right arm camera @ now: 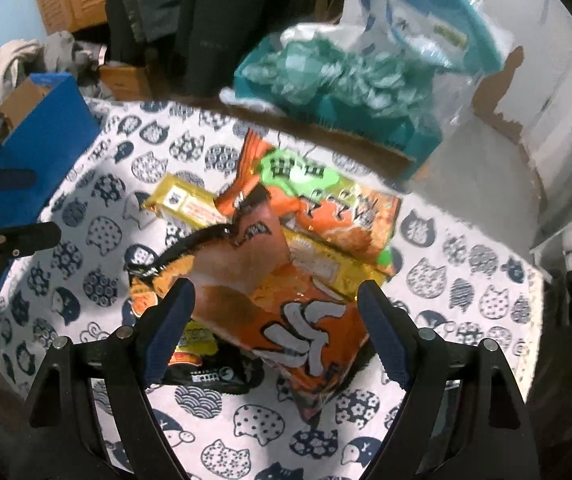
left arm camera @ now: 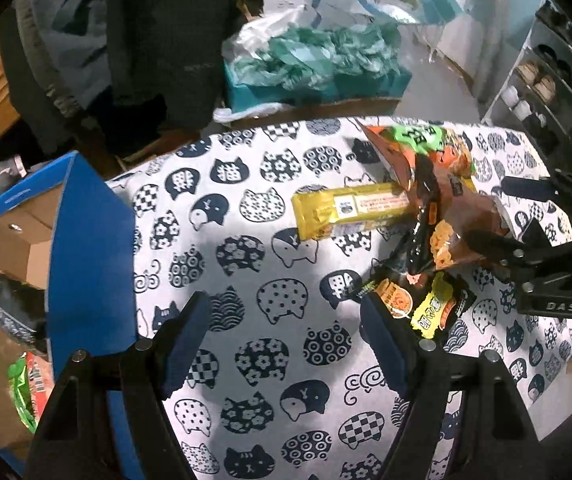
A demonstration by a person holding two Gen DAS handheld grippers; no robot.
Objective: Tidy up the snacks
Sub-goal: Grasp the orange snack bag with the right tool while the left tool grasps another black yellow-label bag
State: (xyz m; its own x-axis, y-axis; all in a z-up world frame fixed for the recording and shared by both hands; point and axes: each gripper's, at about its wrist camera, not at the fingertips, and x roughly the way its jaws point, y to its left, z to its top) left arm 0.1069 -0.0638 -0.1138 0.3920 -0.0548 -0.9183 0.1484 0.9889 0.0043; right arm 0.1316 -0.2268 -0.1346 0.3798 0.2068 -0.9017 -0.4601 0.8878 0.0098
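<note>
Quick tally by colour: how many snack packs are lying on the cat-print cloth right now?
Gold packs: 2
Orange bags: 2
Black packets: 2
Total: 6 visible; they overlap, so more may be hidden underneath.

The right gripper (right arm camera: 276,312) hangs with jaws spread over an orange snack bag (right arm camera: 286,320) heaped with other packets on a cat-print cloth (right arm camera: 466,280).

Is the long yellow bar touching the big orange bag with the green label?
Touching. In the left wrist view the yellow bar's right end runs under the orange bag's edge; the right wrist view shows the same overlap.
</note>
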